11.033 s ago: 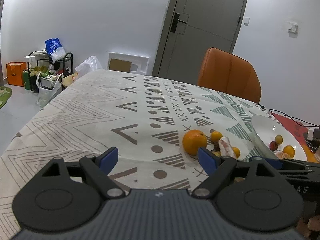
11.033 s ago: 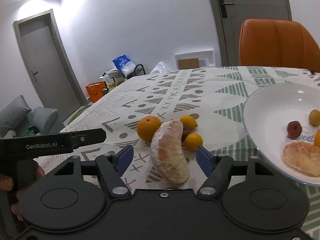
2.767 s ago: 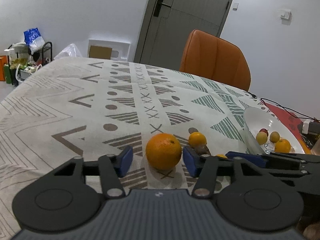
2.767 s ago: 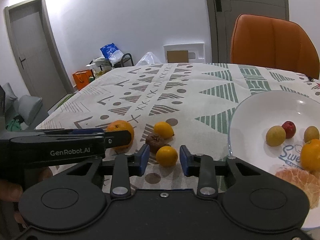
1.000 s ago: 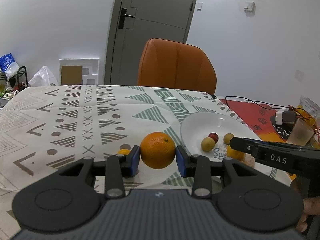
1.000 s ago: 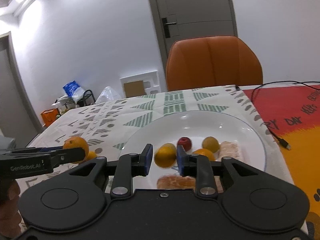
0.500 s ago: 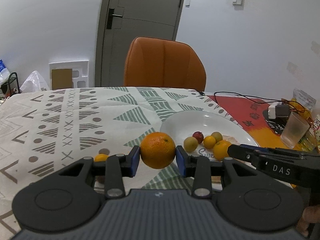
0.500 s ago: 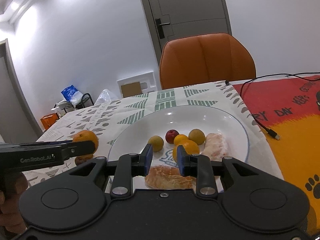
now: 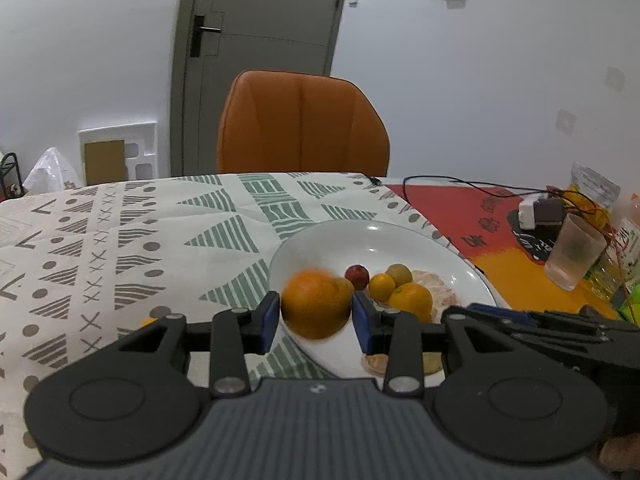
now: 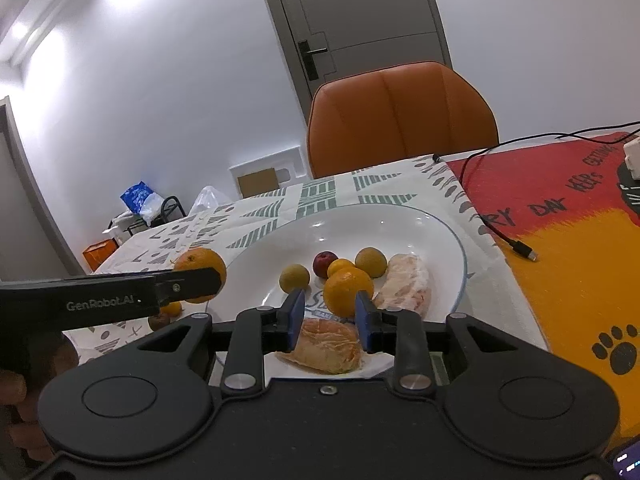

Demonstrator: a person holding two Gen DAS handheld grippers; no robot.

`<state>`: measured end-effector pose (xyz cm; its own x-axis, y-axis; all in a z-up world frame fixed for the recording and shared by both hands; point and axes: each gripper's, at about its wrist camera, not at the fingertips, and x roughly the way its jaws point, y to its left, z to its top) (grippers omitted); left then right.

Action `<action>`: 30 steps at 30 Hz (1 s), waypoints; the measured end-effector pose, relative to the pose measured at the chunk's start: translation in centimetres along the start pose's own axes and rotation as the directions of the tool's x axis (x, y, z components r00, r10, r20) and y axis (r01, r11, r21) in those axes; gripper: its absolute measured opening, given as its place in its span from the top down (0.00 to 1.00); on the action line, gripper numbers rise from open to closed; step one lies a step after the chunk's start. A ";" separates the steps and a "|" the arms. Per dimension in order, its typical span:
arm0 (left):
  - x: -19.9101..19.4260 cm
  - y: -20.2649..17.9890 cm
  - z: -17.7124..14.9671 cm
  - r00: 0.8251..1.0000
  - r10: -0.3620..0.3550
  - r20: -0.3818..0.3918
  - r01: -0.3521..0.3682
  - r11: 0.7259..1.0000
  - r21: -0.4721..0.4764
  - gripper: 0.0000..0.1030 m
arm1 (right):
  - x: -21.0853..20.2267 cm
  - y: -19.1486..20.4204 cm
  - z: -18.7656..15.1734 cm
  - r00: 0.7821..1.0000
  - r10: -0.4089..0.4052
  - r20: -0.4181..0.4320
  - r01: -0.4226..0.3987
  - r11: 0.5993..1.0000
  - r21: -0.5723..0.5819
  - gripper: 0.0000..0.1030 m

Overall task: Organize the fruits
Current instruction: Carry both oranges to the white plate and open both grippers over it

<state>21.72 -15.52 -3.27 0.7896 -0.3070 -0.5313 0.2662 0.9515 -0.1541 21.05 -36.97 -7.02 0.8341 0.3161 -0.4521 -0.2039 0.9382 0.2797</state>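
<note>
Your left tool (image 9: 313,316), clamping the big orange (image 9: 316,304), has reached the plate (image 9: 400,236); your right tool (image 10: 328,318) is opening, its mandarin (image 10: 347,290) released there.

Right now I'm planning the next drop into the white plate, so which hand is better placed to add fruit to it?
Left. The left gripper grips the big orange at the white plate's near rim. The right gripper's jaws are opening with nothing held between them.
</note>
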 end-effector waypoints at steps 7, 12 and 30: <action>-0.7 0.6 -0.1 1.000 0.030 -0.002 -0.030 1.000 -0.006 0.60 | -0.1 0.1 -0.2 1.000 0.014 0.000 -0.014 1.000 0.007 0.68; -1.3 1.5 -0.3 0.998 0.057 -0.013 -0.058 0.998 -0.014 0.57 | -0.1 0.5 -0.3 1.000 0.023 0.002 -0.023 1.000 0.005 0.65; -4.1 5.0 -1.3 0.985 0.173 0.010 -0.172 0.983 -0.066 0.15 | -0.2 3.3 -0.8 0.998 0.050 0.023 -0.050 0.998 -0.025 0.06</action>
<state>19.12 -9.53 -2.94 0.8293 -0.1379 -0.5414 0.0893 0.9893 -0.1152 19.81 -33.86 -6.68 0.8344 0.3593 -0.4180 -0.2576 0.9246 0.2807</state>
